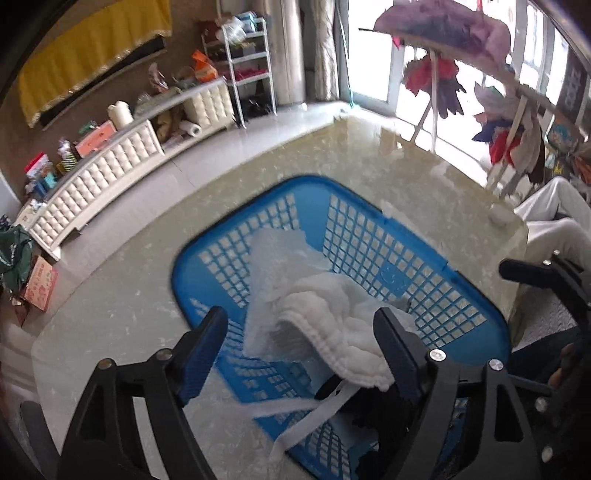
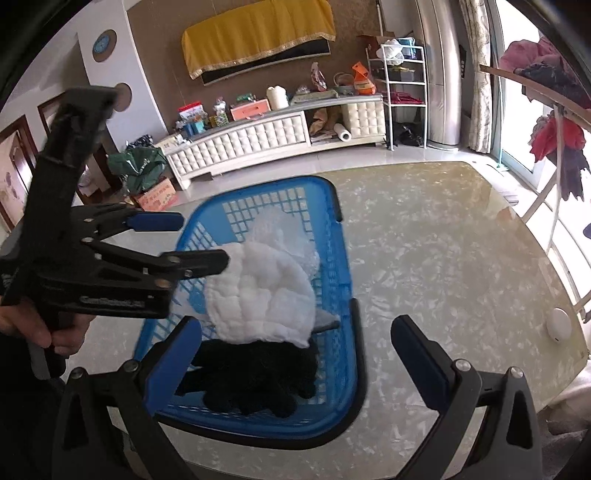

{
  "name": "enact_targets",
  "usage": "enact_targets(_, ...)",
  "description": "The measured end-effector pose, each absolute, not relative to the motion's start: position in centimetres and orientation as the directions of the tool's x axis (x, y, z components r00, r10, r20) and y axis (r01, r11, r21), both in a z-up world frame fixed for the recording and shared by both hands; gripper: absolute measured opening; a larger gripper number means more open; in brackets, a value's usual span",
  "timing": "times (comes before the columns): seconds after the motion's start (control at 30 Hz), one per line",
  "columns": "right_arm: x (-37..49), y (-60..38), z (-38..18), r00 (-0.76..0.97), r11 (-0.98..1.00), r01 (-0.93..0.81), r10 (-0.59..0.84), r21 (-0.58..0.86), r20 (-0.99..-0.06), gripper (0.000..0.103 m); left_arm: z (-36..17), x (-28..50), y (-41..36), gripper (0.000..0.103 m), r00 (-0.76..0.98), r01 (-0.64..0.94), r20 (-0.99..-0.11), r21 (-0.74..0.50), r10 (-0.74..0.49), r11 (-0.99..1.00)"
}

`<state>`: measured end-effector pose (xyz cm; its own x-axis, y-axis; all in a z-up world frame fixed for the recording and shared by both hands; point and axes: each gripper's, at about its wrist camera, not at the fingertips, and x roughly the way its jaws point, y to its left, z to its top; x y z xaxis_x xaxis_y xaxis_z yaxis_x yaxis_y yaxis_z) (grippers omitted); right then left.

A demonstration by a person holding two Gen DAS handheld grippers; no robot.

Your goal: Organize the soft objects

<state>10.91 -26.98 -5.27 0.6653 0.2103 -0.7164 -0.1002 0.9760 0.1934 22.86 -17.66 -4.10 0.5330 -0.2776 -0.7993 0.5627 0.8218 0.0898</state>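
Where the white quilted cloth [image 2: 266,295] drapes over the basket's contents, much of what lies below is covered: only a dark fuzzy bundle [image 2: 255,376] shows at the near end of the blue basket [image 2: 343,258], and a thin gauzy white piece [image 2: 280,229] peeks out behind. Whether the dark bundle is one item or several is hard to make out. From the left wrist view, motion blur smears the gauzy piece and a loose white strap [image 1: 314,410] trailing over the near rim onto the counter [image 2: 443,240].

Seen from the right wrist, the left tool [image 2: 201,242] reaches in from the side with its fingers spread apart, the lower one touching the edge of the white quilted cloth, the upper one clear of it; nothing is pinched. A hand [image 2: 55,332] grips its handle, partly cut off by the frame edge. Raised lettering on the tool body is too blurred to read. The right tool [image 2: 295,332] hangs over the basket's near end, its fingers wide apart and holding nothing.

Beyond the counter, a tufted white cabinet [image 2: 258,140] crowded with boxes and bottles stands against the wall, under a yellow cloth [image 2: 258,33]. A metal shelf rack [image 2: 404,85] stands beside it. Clothes hang on a drying rack [image 2: 554,122] by the window. A small white round object [image 2: 559,325] rests near the counter's edge. A cardboard box [image 2: 159,194] on the floor carries red print, illegible.
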Motion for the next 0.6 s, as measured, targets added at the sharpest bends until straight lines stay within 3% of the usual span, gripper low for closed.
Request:
enact_targets(0.2, 9.5, -25.0, -3.4, 0.744, 0.981, -0.142, 0.194, 0.131, -0.640, 0.103, -1.4, 19.0, -14.0, 0.088, 0.669, 0.485, -0.692, 0.128, -0.272, 0.865)
enact_targets(0.3, 8.7, -23.7, -2.6, 0.768, 0.977, -0.177, 0.214, 0.120, -0.603, 0.103, -0.2, 16.5, -11.5, 0.103, 0.750, 0.414, -0.616, 0.154, -0.241, 0.897)
enact_targets(0.6, 5.8, -18.0, 0.3, 0.825, 0.964, -0.247, 0.260, 0.093, -0.502, 0.103, 2.6, 10.7, -4.4, 0.103, 0.845, 0.258, -0.502, 0.083, -0.183, 0.963)
